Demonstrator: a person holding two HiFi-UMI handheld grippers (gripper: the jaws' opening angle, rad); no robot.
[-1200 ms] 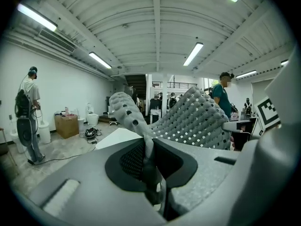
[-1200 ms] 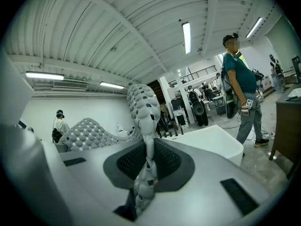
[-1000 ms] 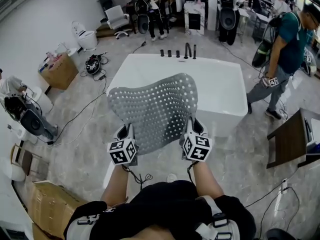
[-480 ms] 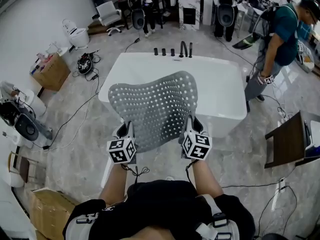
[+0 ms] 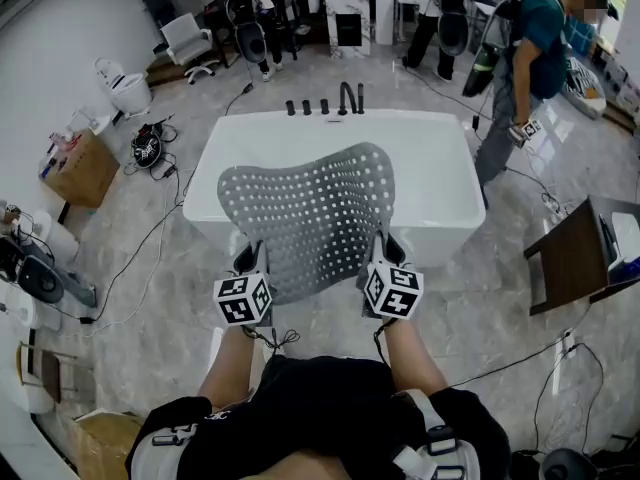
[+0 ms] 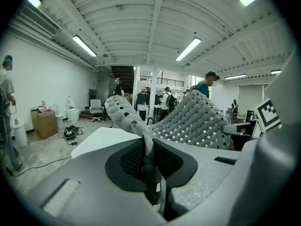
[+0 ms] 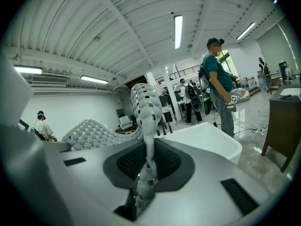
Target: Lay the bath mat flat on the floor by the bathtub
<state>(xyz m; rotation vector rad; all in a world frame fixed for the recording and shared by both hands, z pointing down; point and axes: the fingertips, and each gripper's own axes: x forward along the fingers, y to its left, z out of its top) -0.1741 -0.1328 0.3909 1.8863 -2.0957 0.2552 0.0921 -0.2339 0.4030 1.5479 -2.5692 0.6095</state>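
A grey perforated bath mat [image 5: 310, 218] hangs in the air in front of me, stretched between both grippers over the near side of the white bathtub [image 5: 440, 183]. My left gripper [image 5: 252, 265] is shut on the mat's lower left corner, my right gripper [image 5: 385, 253] on its lower right corner. In the left gripper view the mat [image 6: 188, 124] is pinched edge-on between the dark pads [image 6: 132, 160] and fans out beyond them. In the right gripper view the mat's edge [image 7: 146, 112] rises upright from the shut jaws, with the tub [image 7: 207, 138] beyond.
Black taps [image 5: 325, 103] stand on the tub's far rim. A person in a teal shirt [image 5: 520, 58] walks at the right of the tub. A dark wooden table [image 5: 580, 258] is at the right, a cardboard box [image 5: 75, 168] and cables [image 5: 150, 248] at the left.
The view has shifted so the tub sits more squarely ahead and closer. The person in teal has moved farther back along the right. Both grippers keep the mat at the same height.
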